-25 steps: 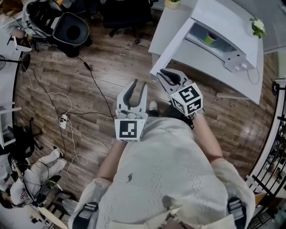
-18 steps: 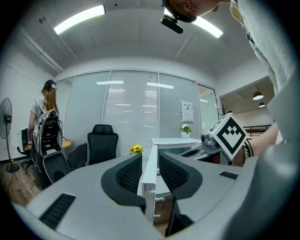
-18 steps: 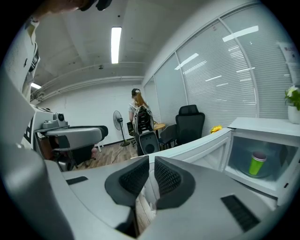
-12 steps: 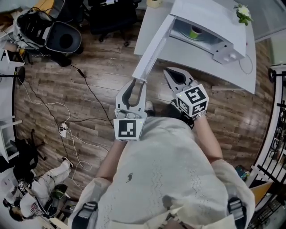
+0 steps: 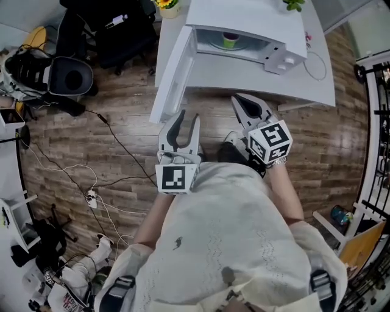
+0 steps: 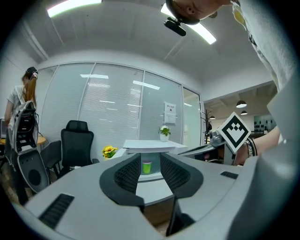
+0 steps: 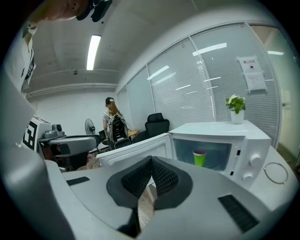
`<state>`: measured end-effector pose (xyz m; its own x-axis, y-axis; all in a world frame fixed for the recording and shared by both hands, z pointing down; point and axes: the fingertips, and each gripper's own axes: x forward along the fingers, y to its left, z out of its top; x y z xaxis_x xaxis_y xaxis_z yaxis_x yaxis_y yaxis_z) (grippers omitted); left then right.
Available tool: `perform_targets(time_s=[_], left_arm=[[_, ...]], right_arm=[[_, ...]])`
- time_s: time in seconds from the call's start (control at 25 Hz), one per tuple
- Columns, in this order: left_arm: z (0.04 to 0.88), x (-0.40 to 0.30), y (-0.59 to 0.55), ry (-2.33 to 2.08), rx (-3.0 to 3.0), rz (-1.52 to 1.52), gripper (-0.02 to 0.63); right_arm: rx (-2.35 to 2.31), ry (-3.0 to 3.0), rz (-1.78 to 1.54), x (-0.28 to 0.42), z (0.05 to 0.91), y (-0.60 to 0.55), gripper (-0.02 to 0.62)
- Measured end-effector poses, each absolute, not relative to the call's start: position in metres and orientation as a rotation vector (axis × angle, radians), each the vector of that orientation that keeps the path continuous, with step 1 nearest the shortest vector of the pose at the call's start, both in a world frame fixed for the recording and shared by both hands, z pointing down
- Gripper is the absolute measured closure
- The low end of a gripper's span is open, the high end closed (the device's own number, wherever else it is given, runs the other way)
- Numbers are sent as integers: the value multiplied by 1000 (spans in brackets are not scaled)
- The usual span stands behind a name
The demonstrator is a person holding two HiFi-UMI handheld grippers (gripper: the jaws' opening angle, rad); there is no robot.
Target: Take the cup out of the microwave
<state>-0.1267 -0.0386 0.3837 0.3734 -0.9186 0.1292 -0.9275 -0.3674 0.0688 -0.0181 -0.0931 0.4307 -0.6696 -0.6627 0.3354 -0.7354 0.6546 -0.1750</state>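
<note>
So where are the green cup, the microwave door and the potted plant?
green cup [image 7: 199, 158], right gripper view, its side wall
microwave door [image 5: 172, 76], head view, middle of the open panel
potted plant [image 7: 237, 117], right gripper view, its white pot

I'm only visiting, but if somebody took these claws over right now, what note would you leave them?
Left claw: open, empty. Right claw: shut, empty. Both are short of the white table, over the floor.
The green cup stands inside the microwave on the white table; its door is swung open.
Done: door open. To do: reach in, grip the cup, bring it out.
</note>
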Motion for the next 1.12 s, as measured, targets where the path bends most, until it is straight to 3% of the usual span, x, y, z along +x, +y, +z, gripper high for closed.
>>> perform_targets(time_s=[0.52, 1.12], left_arm=[[390, -19, -80, -1518, 2612, 158, 385], [409, 70, -124, -1527, 2573, 192, 360]], right_arm=[[1360, -2586, 444, 111, 415, -112, 588], [1346, -2660, 461, 195, 407, -141, 588]])
